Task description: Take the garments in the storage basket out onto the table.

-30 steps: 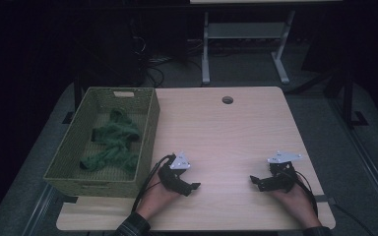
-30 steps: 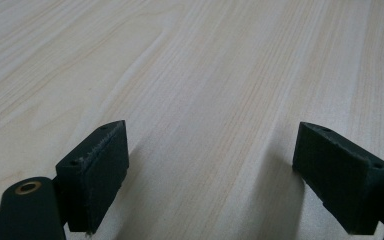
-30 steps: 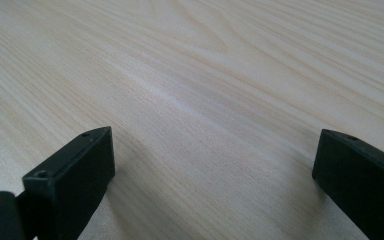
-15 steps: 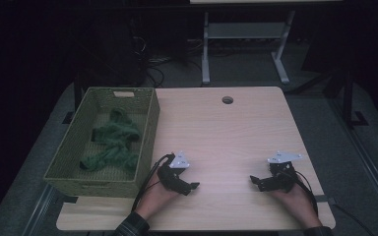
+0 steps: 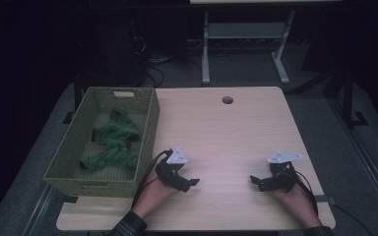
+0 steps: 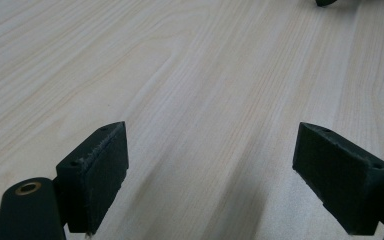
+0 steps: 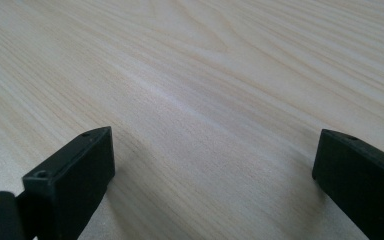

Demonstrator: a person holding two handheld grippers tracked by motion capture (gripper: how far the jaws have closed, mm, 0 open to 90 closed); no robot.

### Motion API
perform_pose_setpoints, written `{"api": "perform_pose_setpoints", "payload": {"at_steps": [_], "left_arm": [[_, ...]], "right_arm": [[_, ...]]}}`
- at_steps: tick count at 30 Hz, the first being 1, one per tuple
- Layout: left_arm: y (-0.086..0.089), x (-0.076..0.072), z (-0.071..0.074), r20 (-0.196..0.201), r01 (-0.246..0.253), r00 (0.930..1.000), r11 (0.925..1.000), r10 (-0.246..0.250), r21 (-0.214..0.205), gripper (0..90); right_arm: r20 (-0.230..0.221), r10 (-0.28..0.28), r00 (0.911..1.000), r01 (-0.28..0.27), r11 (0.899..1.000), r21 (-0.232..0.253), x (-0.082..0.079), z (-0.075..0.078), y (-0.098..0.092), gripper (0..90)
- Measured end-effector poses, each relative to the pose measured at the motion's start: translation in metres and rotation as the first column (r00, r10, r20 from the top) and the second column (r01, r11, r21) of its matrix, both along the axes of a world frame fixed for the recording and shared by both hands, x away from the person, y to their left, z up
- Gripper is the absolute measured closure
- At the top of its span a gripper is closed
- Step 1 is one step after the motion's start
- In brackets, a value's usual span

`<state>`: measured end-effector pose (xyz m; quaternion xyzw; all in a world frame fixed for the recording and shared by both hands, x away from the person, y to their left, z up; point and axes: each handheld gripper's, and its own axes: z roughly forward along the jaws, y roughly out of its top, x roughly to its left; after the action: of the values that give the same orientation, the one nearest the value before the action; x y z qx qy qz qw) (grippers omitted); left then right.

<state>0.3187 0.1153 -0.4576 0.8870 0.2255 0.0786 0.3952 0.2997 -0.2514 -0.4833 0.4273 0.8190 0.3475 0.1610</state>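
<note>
Left gripper (image 5: 189, 183) and right gripper (image 5: 257, 182) spread — bare table (image 5: 226, 132) between, basket (image 5: 150, 128) at left edge

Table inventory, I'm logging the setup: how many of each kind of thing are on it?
Green woven basket: 1
Green cloth, bunched inside the basket: 1
Hand-held gripper: 2, left hand-held gripper and right hand-held gripper, both open, resting on the table
Total: 4
</note>
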Motion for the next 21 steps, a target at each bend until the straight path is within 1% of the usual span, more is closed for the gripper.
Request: {"api": "perform_pose_setpoints", "payload": {"at_steps": [3,4,5,6,9,11,13,14,16,17,19,21], "left_arm": [[-0.001,-0.001,0.003,-0.008,-0.004,1.0,1.0,0.004,-0.003,14.1],[-0.001,-0.001,0.007,-0.002,0.0,1.0,1.0,0.0,-0.006,14.1],[-0.001,-0.001,0.007,-0.002,0.0,1.0,1.0,0.0,-0.006,14.1],[0.0,-0.001,0.011,-0.005,-0.002,1.0,0.9999,0.002,-0.016,14.1],[0.0,0.0,0.015,0.002,-0.001,1.0,0.9999,0.001,-0.012,14.1],[0.001,0.001,0.021,0.003,-0.001,1.0,0.9998,0.001,-0.022,14.2],[0.001,0.001,0.022,0.007,0.0,1.0,0.9999,0.0,-0.016,14.2],[0.0,0.001,0.025,0.008,0.001,1.0,0.9998,-0.001,-0.022,14.2],[0.001,0.001,0.028,0.009,0.006,0.9999,0.9998,-0.006,-0.019,14.2],[0.001,0.001,0.028,0.011,0.003,0.9999,0.9996,-0.003,-0.027,14.2],[0.0,0.0,0.031,0.013,0.009,0.9999,0.9998,-0.009,-0.016,14.2],[0.0,0.0,0.033,0.013,0.008,0.9999,0.9998,-0.008,-0.017,14.2]], "right_arm": [[0.0,0.0,1.0,0.0,1.0,0.0,0.0,0.0,0.0,3.0],[0.0,0.0,1.0,0.0,1.0,0.0,0.0,0.0,0.0,3.0],[0.0,0.0,1.0,0.0,1.0,0.0,0.0,0.0,0.0,3.0],[0.0,0.0,1.0,0.0,1.0,0.0,0.0,0.0,0.0,3.0],[0.0,0.0,1.0,0.0,1.0,0.0,0.0,0.0,0.0,3.0],[0.0,0.0,1.0,0.0,1.0,0.0,0.0,0.0,0.0,3.0],[0.0,0.0,1.0,0.0,1.0,0.0,0.0,0.0,0.0,3.0],[0.0,0.0,1.0,0.0,1.0,0.0,0.0,0.0,0.0,3.0],[0.0,0.0,1.0,0.0,1.0,0.0,0.0,0.0,0.0,3.0],[0.0,0.0,1.0,0.0,1.0,0.0,0.0,0.0,0.0,3.0],[-0.002,-0.001,1.0,0.001,1.0,0.001,0.0,0.0,0.0,3.0],[-0.001,0.0,1.0,0.0,1.0,-0.001,0.0,0.0,0.0,3.0]]}}
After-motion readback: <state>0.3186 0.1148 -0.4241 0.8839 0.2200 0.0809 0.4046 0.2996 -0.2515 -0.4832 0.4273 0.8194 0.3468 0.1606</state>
